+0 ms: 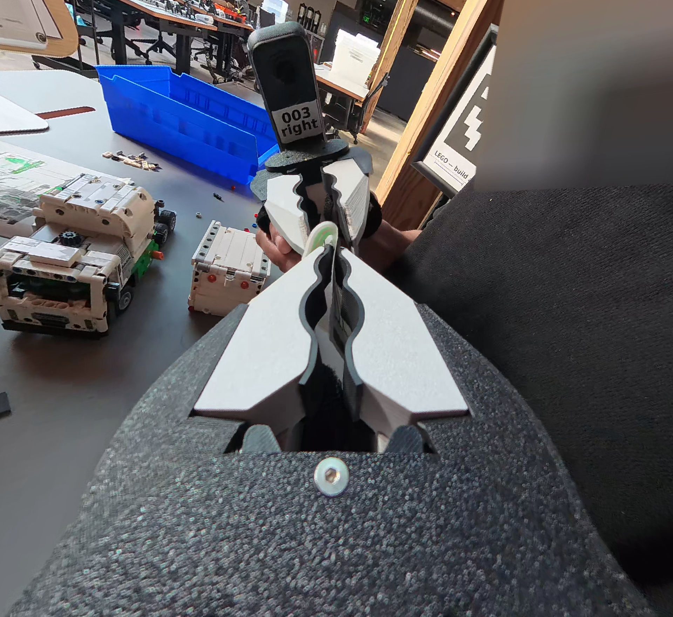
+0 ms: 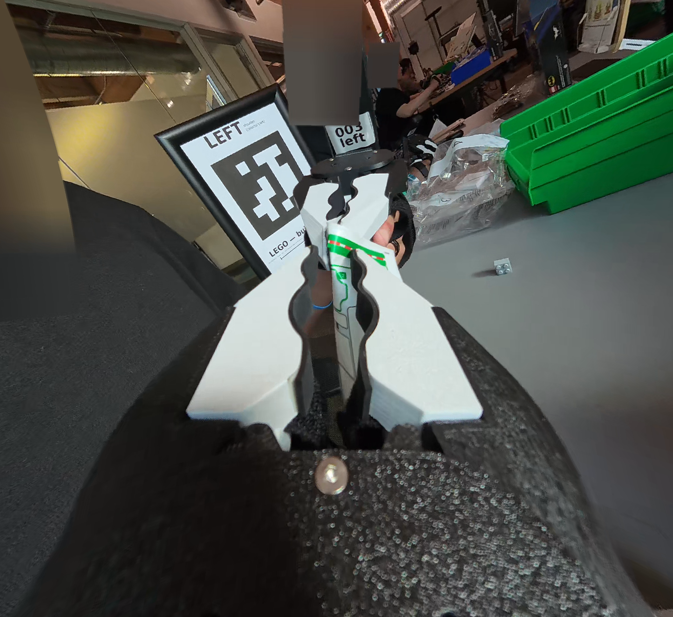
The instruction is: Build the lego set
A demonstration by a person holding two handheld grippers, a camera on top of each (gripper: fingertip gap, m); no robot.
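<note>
A thin white sticker sheet (image 2: 340, 293) with green and red print is held up in the air between both grippers; its curled end also shows in the left wrist view (image 1: 323, 238). My left gripper (image 1: 333, 253) is shut on one edge of it. My right gripper (image 2: 337, 257) is shut on the opposite edge. The two grippers face each other tip to tip, close in front of a black shirt. A white Lego truck (image 1: 73, 257) and a separate white box module (image 1: 229, 272) stand on the grey table (image 1: 109, 363) below and left.
A blue bin (image 1: 182, 115), loose small pieces (image 1: 131, 159) and an instruction booklet (image 1: 22, 177) lie behind the truck. Green bins (image 2: 601, 126), clear plastic bags (image 2: 462, 184) and a small grey brick (image 2: 502, 266) are on the right side. A framed marker sign (image 2: 247, 181) stands near the table edge. The grippers are tip to tip, or close to it. From either gripper's tips it is about 20 centimetres to the white Lego truck (image 1: 73, 257).
</note>
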